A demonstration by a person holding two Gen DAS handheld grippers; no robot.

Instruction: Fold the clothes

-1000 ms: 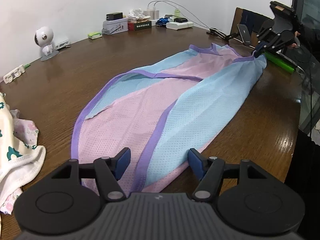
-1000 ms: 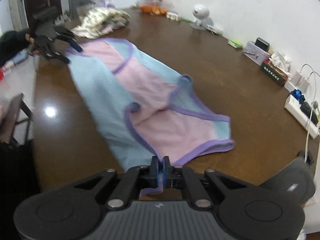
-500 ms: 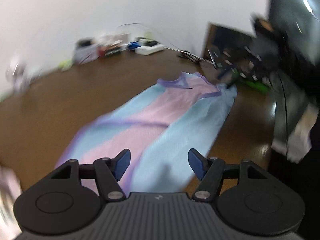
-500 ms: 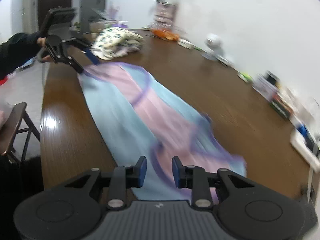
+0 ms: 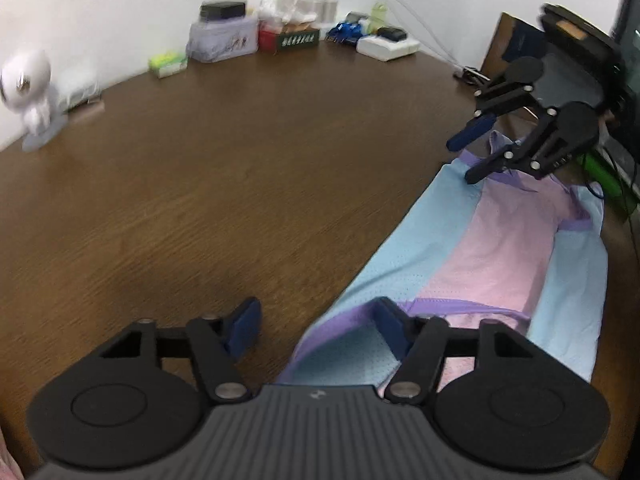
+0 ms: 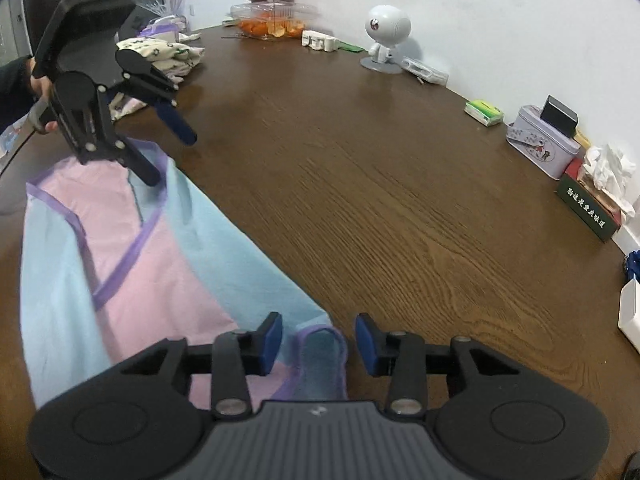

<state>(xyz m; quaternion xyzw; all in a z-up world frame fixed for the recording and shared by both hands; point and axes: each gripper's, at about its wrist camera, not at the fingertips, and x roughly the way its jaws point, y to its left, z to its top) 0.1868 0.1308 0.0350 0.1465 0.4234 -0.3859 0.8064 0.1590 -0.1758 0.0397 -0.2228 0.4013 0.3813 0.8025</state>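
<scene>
Surface: brown wooden table point(image 5: 224, 184).
Garment: pink-and-blue mesh vest point(image 6: 132, 264), 7 o'clock.
Left gripper point(image 5: 316, 330): released, jaws just narrowing over hem.
Right gripper point(image 6: 319, 338): released, jaws just widening, strap between.

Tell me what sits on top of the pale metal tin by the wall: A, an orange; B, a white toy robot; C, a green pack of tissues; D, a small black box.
D: a small black box rests on the lid of the tin, while the toy robot and green pack stand apart on the table.
</scene>
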